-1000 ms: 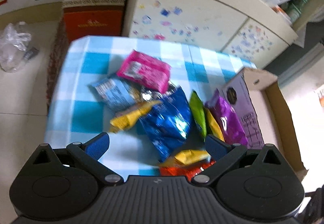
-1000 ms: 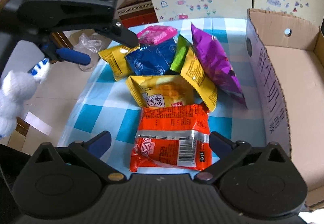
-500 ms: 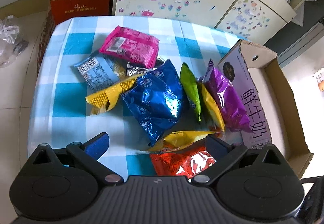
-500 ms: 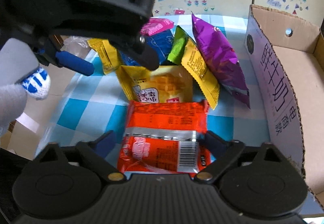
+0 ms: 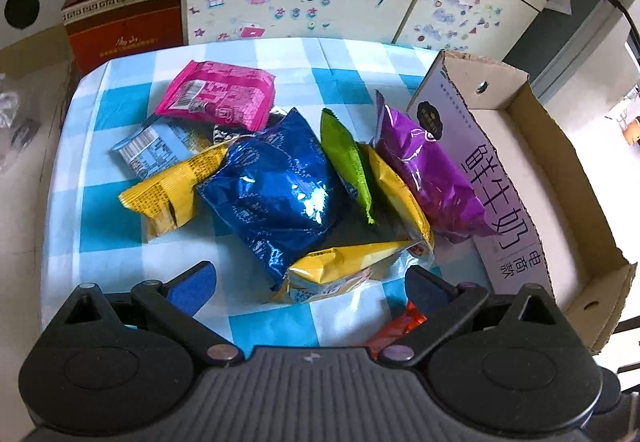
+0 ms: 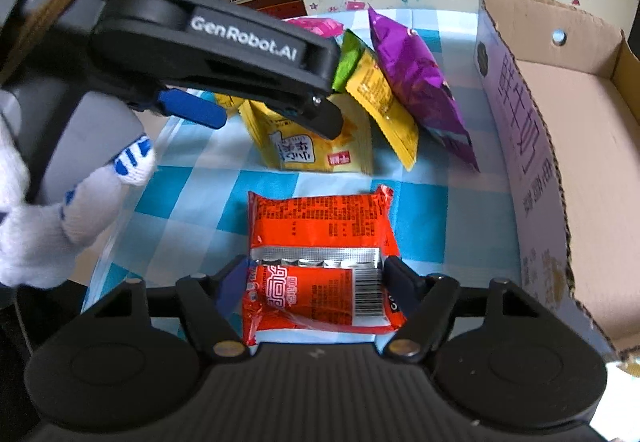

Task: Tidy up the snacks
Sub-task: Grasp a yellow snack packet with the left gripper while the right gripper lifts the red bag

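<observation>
Step now: picking up one snack. The right gripper (image 6: 314, 274) has just been closing its jaws, and the flat orange-red foil snack packet (image 6: 320, 242) sits between them. The pads touch both short sides of the packet, so it looks pinched.
Orange packet: it lies flat on the blue and white checked tablecloth (image 6: 188, 198), at the near edge, just beside the box.
Left gripper (image 5: 310, 282): spread wide, holding nothing. It hangs over the pile, near the yellow plastic snack bag with a picture on it (image 5: 340, 270).
Hand: a white knitted glove with blue stripes (image 6: 72, 210) holds the left tool.
Pile: a shiny dark blue foil bag (image 5: 276, 190), a pink flat packet (image 5: 218, 94), a thin green bag (image 5: 346, 158) and a puffy purple bag (image 5: 424, 170) are all on the cloth, touching or leaning on each other.
Box: the open brown cardboard box with a purple printed side (image 6: 568, 146) looks empty, so the sorting has hardly begun.
Next move: I think lift the orange packet and carry it over the box wall. Hold it tight, because foil is slippery.
</observation>
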Tool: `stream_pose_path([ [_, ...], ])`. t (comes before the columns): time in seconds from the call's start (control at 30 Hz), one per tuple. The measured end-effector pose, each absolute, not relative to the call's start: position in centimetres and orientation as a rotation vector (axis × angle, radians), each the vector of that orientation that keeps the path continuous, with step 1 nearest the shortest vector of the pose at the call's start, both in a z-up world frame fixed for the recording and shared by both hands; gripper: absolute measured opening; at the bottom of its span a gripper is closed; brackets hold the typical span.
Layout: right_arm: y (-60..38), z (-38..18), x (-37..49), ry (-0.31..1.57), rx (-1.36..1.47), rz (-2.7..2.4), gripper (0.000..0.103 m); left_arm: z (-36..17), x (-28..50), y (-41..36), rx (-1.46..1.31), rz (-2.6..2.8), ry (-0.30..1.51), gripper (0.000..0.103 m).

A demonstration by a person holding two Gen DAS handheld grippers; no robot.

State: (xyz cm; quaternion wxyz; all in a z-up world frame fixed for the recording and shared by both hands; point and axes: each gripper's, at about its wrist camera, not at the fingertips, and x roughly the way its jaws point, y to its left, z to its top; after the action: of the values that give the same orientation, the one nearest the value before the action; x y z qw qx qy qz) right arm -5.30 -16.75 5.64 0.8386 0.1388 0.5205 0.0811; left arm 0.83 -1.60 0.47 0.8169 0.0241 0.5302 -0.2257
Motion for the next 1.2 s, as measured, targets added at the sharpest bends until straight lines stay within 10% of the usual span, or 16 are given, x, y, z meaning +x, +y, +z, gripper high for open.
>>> stream_pose_path([
  [0.43, -17.2, 5.7, -6.3, 1.139, 0.307, 0.134, 0.074, -1.1, -1.1, -3.6, 0.155, -0.578, 1.094, 0.059],
  [0.83, -17.6, 5.6, -5.9, 1.154, 0.331, 0.115, 0.075, -2.4, -1.8, -4.7, 0.212, -0.567, 1.101, 0.060],
  [1.2, -17.7, 5.8, -6.1, 1.143, 0.328, 0.127, 0.072, -1.4, -2.6, -4.4, 0.200, -0.605, 1.069, 0.037],
])
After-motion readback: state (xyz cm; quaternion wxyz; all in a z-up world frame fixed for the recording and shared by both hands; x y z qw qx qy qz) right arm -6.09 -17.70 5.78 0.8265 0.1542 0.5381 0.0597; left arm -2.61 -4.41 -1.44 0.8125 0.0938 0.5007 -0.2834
